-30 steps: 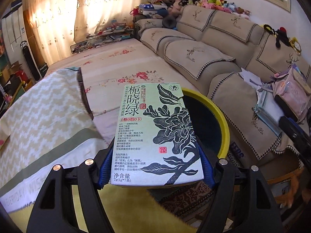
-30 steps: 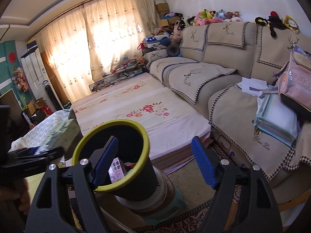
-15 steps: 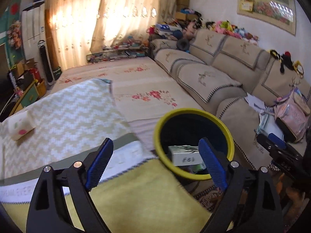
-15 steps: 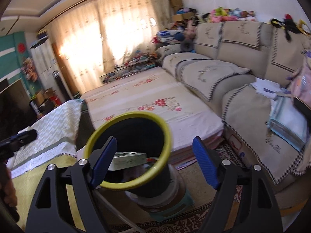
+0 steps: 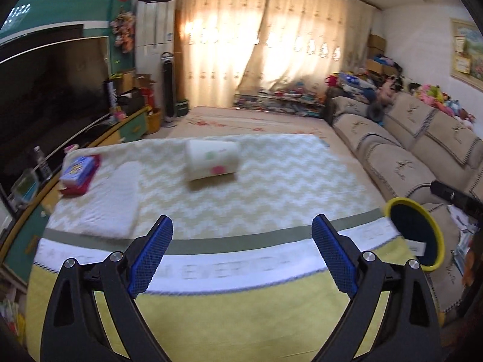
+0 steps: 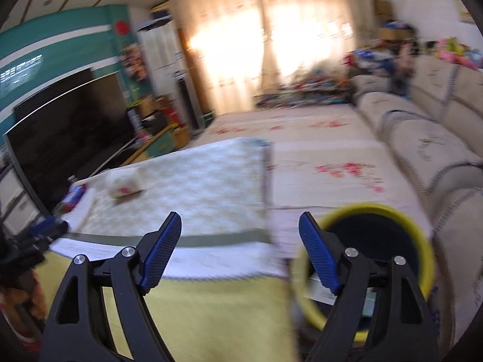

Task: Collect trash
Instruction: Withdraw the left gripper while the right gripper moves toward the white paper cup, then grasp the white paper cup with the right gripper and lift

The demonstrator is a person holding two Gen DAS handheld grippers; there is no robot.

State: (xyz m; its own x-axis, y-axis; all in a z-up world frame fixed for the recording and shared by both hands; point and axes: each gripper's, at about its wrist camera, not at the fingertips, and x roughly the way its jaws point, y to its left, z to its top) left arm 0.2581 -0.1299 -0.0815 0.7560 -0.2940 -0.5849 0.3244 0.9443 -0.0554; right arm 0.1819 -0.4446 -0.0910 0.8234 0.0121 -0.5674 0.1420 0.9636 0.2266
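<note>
Jaws: left gripper (image 5: 241,253) just opened wide, empty; right gripper (image 6: 240,252) apart, empty. Green printed tea carton: released, now inside yellow-rimmed black bin (image 5: 415,235). Remaining on zigzag-cloth desk (image 5: 271,187): white tissue pack (image 5: 212,163), red-blue box (image 5: 79,172).

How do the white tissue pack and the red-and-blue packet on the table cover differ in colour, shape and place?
1. The white tissue pack is pale with small green and pink marks; the red-and-blue packet is brightly coloured.
2. The tissue pack looks thick and rounded; the packet is flatter.
3. The tissue pack sits mid-cover; the packet lies near the left edge.

Both rest on the table cover, untouched.
</note>
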